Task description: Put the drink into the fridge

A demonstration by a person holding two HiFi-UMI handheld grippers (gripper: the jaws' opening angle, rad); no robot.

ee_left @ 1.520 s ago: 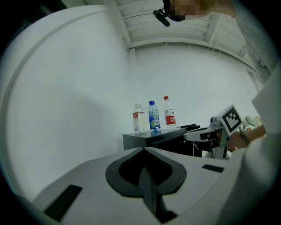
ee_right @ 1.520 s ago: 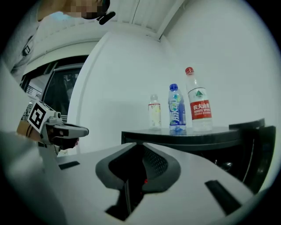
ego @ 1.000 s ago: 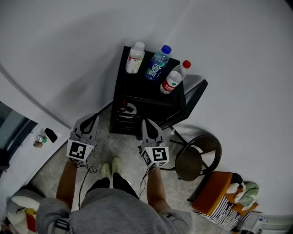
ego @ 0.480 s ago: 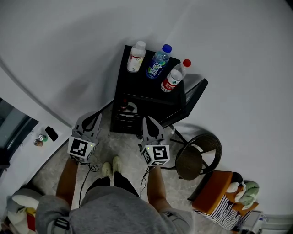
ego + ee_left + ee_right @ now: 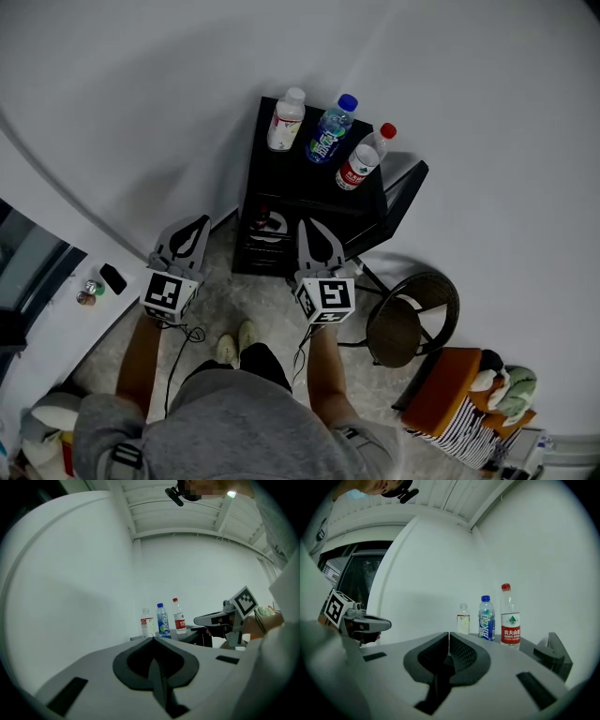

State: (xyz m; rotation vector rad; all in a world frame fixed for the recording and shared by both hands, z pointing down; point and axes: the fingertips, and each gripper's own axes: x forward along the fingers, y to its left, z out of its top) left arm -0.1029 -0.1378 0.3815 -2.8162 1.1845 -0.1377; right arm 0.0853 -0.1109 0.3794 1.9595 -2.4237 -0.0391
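Note:
Three drink bottles stand on top of a small black fridge [image 5: 281, 192]: a white-capped one [image 5: 286, 120], a blue-capped one [image 5: 333, 131] and a red-capped one [image 5: 364, 159]. The fridge's door [image 5: 405, 199] hangs open to the right, with shelves showing inside. My left gripper [image 5: 199, 225] hovers left of the fridge front, shut and empty. My right gripper [image 5: 311, 225] is held just before the open front, also shut with nothing in it. In the right gripper view the closed jaws [image 5: 449, 634] point toward the red-capped bottle [image 5: 510, 616] and blue-capped bottle [image 5: 486, 619], still some way off.
A round black stool [image 5: 411, 321] stands right of the fridge, with an orange cushion and clothes [image 5: 441, 389] beyond it. A white ledge at the left carries a phone [image 5: 112, 278] and small cans [image 5: 86, 292]. White walls close in behind the fridge.
Both grippers have risen a little and come slightly nearer the fridge. Their jaws stayed shut, and the bottles did not move.

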